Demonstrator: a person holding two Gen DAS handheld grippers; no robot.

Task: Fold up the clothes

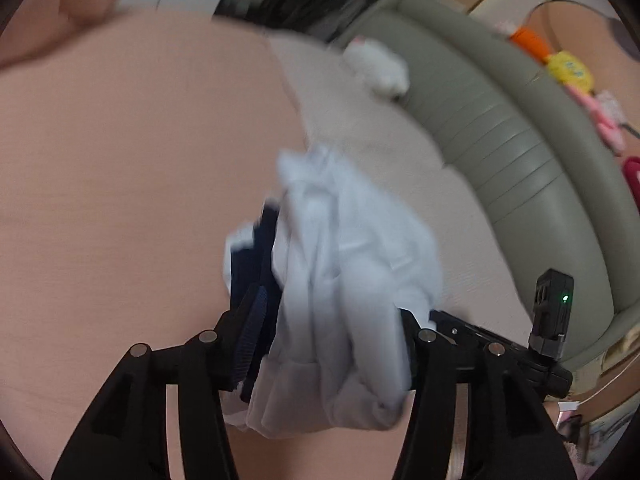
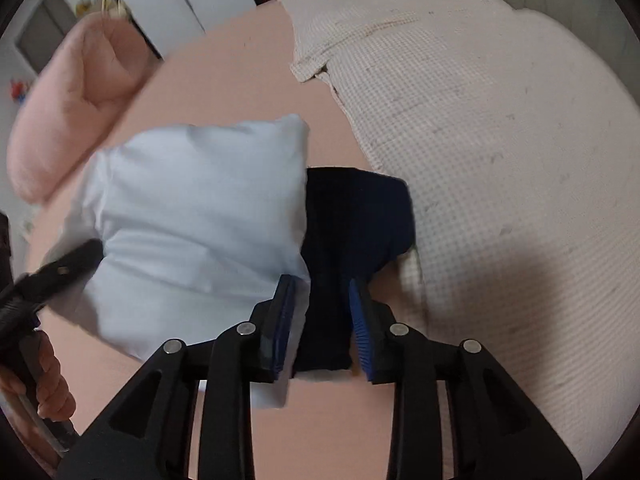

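A white garment with a navy part is held up over the pink bed sheet (image 1: 120, 180). In the left wrist view my left gripper (image 1: 332, 320) is shut on a bunched white fold (image 1: 340, 280) with navy trim (image 1: 256, 268) beside its left pad. In the right wrist view my right gripper (image 2: 322, 316) is shut on the navy part (image 2: 352, 216), with the white cloth (image 2: 192, 208) spreading left. The left gripper's finger (image 2: 68, 264) touches the cloth's left edge there.
A checked cream blanket (image 2: 500, 140) covers the bed's right side. A pink pillow (image 2: 68, 112) lies at the far left. A grey padded headboard (image 1: 520, 140) curves behind, with a white plush toy (image 1: 380, 68) and coloured toys (image 1: 568, 68) along it.
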